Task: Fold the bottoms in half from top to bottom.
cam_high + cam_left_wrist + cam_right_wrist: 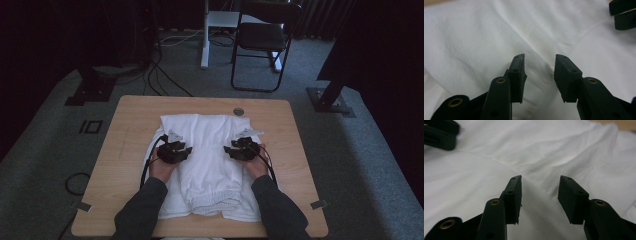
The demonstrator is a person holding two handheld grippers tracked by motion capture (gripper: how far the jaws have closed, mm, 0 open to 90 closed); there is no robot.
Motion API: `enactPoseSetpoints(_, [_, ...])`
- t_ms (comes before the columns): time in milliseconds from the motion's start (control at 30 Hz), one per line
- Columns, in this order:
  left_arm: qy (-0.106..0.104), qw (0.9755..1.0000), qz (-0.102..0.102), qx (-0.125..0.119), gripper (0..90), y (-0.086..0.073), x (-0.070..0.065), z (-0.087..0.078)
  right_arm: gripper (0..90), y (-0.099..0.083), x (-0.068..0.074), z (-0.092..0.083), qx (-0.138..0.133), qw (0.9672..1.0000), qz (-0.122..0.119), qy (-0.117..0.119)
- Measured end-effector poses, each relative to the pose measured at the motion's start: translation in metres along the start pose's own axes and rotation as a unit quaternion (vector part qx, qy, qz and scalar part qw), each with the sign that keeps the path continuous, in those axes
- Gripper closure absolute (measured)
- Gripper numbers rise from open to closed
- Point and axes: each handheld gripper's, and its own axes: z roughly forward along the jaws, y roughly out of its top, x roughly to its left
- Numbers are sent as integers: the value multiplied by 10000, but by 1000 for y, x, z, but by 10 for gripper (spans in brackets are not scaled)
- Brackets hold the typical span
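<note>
A white garment (210,165) with an elastic hem lies folded on the wooden table (130,135). Both grippers hover low over its middle, tips turned toward each other. My left gripper (188,150) is open over bare cloth (486,37), with nothing between its pads (539,58). My right gripper (226,150) is open too, its jaws apart above a crease in the cloth (574,152), with nothing between its pads (541,180). The right gripper's tips (624,15) show at the top right of the left gripper view. The left gripper's tips (439,135) show at the top left of the right gripper view.
A round metal grommet (238,111) sits near the table's far edge. Beyond the table stand a black folding chair (262,35), a white post (205,35) and two dark stand bases (90,90) (330,100). Cables (160,75) run over the grey carpet.
</note>
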Motion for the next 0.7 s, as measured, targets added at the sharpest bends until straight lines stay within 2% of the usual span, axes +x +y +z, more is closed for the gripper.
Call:
enactPoseSetpoints(33, [13, 9999, -72, 135, 609, -4, 4, 10, 520, -3, -6, 14, 162, 9998, 94, -110])
enactPoseSetpoints(67, [13, 9999, -72, 135, 606, -4, 4, 10, 520, -3, -6, 14, 162, 9998, 94, -110])
enactPoseSetpoints(133, [-24, 9997, -118, 224, 602, -10, 7, 18, 514, -10, -10, 24, 338, 9991, 217, -102])
enactPoseSetpoints(167, [-75, 9996, -156, 236, 598, -16, 8, 21, 514, -17, -12, 27, 259, 9992, 285, -50])
enactPoseSetpoints(200, [-75, 9996, -156, 236, 598, -16, 8, 21, 514, -17, -12, 27, 259, 9992, 285, -50])
enactPoseSetpoints(233, [-129, 9994, -269, 162, 598, -20, 10, 20, 514, -19, -12, 25, 236, 9991, 337, -26])
enactPoseSetpoints(300, [-152, 9993, -329, 100, 599, -24, 10, 18, 514, -21, -11, 24, 245, 9992, 303, -36])
enactPoseSetpoints(433, [-154, 9994, -306, 50, 599, -31, 5, 13, 514, -24, -8, 22, 222, 9992, 326, -13])
enactPoseSetpoints(533, [-177, 9994, -299, 15, 600, -37, 0, 7, 514, -28, -2, 17, 235, 9992, 307, -27])
enactPoseSetpoints(567, [-203, 9993, -300, 4, 600, -42, -3, 2, 514, -32, 5, 14, 258, 9994, 221, -63])
enactPoseSetpoints(600, [-203, 9993, -300, 4, 600, -42, -3, 2, 514, -32, 5, 14, 258, 9994, 221, -63])
enactPoseSetpoints(700, [-254, 9992, -309, -26, 599, -53, -12, -9, 514, -40, 17, 5, 271, 9995, 134, -69])
